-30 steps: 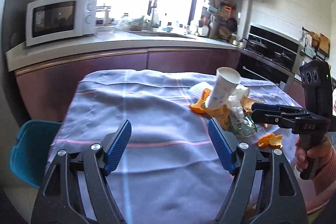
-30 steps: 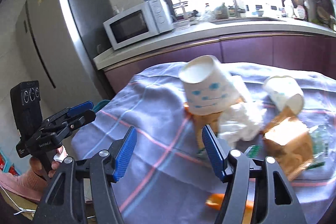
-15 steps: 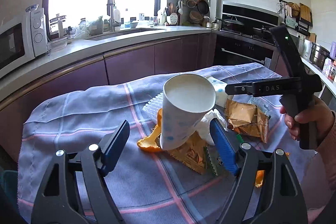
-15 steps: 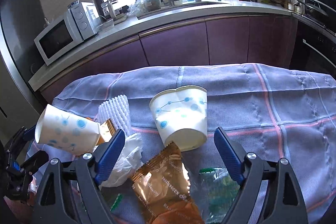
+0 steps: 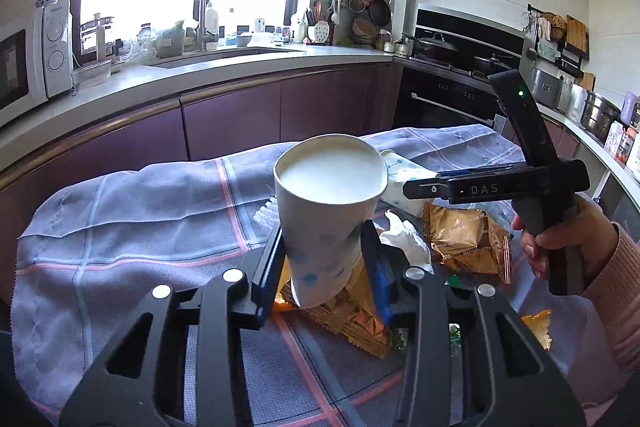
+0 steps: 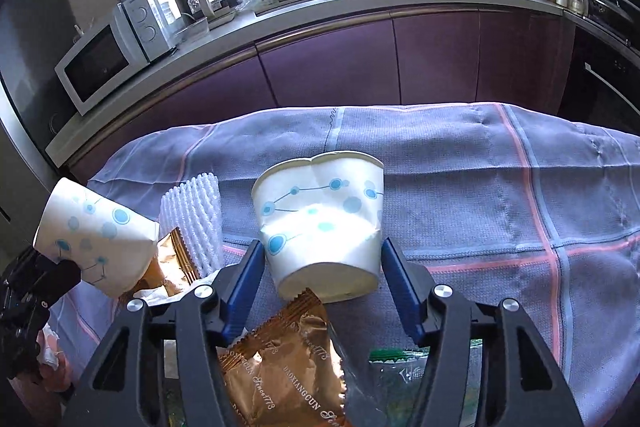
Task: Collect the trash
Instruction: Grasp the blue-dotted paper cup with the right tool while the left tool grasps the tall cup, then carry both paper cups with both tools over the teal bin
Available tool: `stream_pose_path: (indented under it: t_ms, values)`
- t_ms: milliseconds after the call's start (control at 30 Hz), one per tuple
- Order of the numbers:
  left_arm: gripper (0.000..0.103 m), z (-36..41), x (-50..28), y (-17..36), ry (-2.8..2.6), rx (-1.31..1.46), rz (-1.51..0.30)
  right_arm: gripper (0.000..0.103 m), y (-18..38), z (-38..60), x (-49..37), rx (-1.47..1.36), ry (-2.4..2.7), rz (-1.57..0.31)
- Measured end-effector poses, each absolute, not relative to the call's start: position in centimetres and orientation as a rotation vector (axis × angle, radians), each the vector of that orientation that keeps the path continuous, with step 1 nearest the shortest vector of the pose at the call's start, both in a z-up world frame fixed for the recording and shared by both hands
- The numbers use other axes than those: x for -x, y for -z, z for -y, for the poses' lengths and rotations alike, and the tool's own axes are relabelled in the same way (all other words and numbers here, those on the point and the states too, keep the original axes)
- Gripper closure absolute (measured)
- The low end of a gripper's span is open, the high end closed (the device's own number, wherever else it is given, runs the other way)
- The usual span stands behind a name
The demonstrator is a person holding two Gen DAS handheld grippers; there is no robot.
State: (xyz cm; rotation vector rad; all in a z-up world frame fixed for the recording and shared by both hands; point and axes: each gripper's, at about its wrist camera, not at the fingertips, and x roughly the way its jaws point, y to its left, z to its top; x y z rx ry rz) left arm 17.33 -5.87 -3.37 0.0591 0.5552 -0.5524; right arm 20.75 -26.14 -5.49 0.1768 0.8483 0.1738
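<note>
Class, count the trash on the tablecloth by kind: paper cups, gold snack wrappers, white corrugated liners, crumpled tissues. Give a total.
Paper cups: 2
Gold snack wrappers: 2
White corrugated liners: 1
Crumpled tissues: 1
Total: 6

The right gripper (image 6: pixel 322 277) stood open around a dented paper cup (image 6: pixel 322 227) lying on the checked cloth (image 6: pixel 480 167). A golden wrapper (image 6: pixel 280 359) lay beneath it, while the left gripper (image 6: pixel 52 273) clasped another cup (image 6: pixel 96 237).

Left tool (image 5: pixel 324 267) now closed — cup (image 5: pixel 326 211) (tilted)
</note>
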Motion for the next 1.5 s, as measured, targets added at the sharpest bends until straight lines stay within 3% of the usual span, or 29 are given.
stream_pose_path:
  t_ms: [400, 633, 1100, 1500]
  values:
    - [0.070, 3.2, -15.2, 1.4, 0.511, -0.031, -0.502, 0.045, 2.2, 25.7, -18.8, -0.182, -0.218, -0.735]
    - [0.072, -1.8, -12.6, -0.7, 0.431, 0.015, -0.482, 0.045, -1.4, 20.6, -16.3, -0.139, -0.384, -0.667]
    - [0.072, -21.8, -4.5, -2.6, 0.047, 0.128, -0.467, 0.045, -2.3, -1.8, -15.2, 0.056, -0.885, -0.712]
    - [0.072, -37.0, -4.8, 3.5, -0.148, 0.270, -0.616, 0.045, 1.2, -17.9, -18.0, 0.212, -1.013, -0.845]
